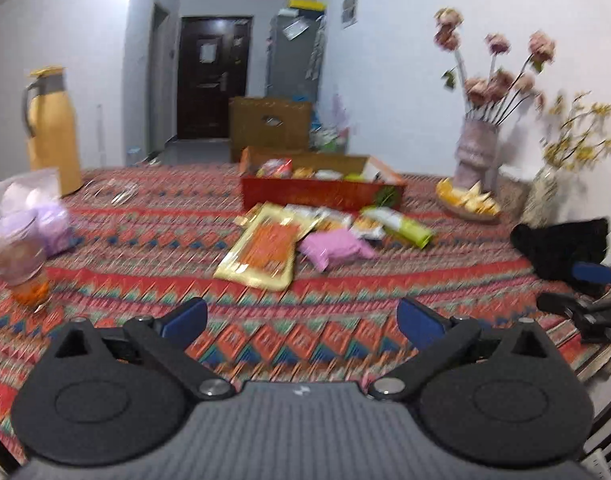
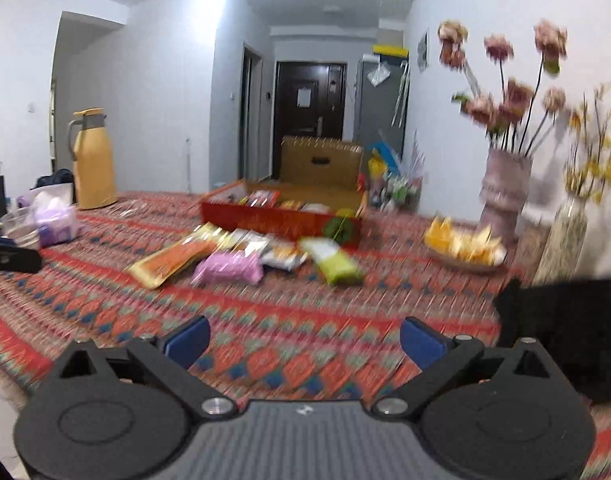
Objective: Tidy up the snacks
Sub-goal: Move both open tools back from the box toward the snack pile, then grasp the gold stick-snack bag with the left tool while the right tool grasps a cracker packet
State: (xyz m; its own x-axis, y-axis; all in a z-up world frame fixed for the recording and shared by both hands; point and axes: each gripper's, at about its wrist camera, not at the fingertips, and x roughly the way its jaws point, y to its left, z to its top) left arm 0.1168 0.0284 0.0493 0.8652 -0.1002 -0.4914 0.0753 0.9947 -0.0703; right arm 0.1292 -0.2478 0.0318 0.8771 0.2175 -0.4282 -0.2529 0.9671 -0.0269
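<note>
The snack packets [image 1: 305, 236] lie ahead of both my grippers, well apart from them, in a loose heap on the table [image 1: 153, 216] just in front of the red box [image 1: 321, 196], which already holds some packets. My left gripper [image 1: 301, 320] stands wide with nothing between its pads; my right gripper [image 2: 305, 340] is likewise wide and empty. The big yellow-and-orange packet [image 1: 265, 252] runs lengthwise away from me, slightly slanted, and looks closer to my left side. The pink packet [image 2: 229, 268] and the green one [image 2: 333, 264] sit nearer my right. The patterned cloth [image 2: 265, 340] between me and the heap is bare. A yellow jug [image 1: 49, 128] stands far left, and flower vases [image 1: 477, 148] and a fruit plate [image 2: 465, 250] right. Both views are blurred.
</note>
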